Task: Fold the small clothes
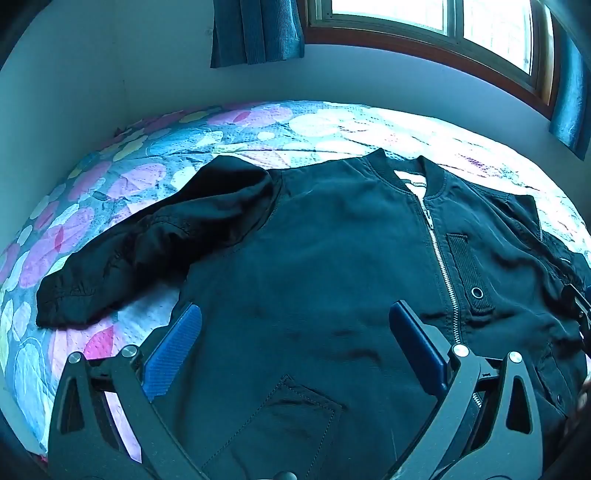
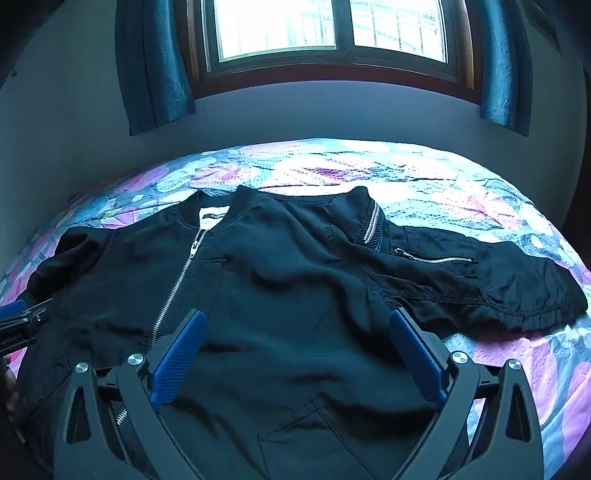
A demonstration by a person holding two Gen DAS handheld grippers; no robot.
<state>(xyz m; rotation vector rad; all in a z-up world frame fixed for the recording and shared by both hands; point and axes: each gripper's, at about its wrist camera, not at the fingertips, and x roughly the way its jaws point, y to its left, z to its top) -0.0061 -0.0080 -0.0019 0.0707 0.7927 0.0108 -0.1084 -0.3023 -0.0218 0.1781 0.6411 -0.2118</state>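
Observation:
A small black zip-up jacket lies front-up on the bed, collar toward the window; it also shows in the right wrist view. Its left sleeve stretches out to the left, its right sleeve to the right. My left gripper is open, blue pads wide apart, hovering over the jacket's left front panel. My right gripper is open over the right front panel. The left gripper's tip shows at the left edge of the right wrist view.
A floral quilted bedspread covers the bed. A wall, a window and blue curtains stand behind the bed.

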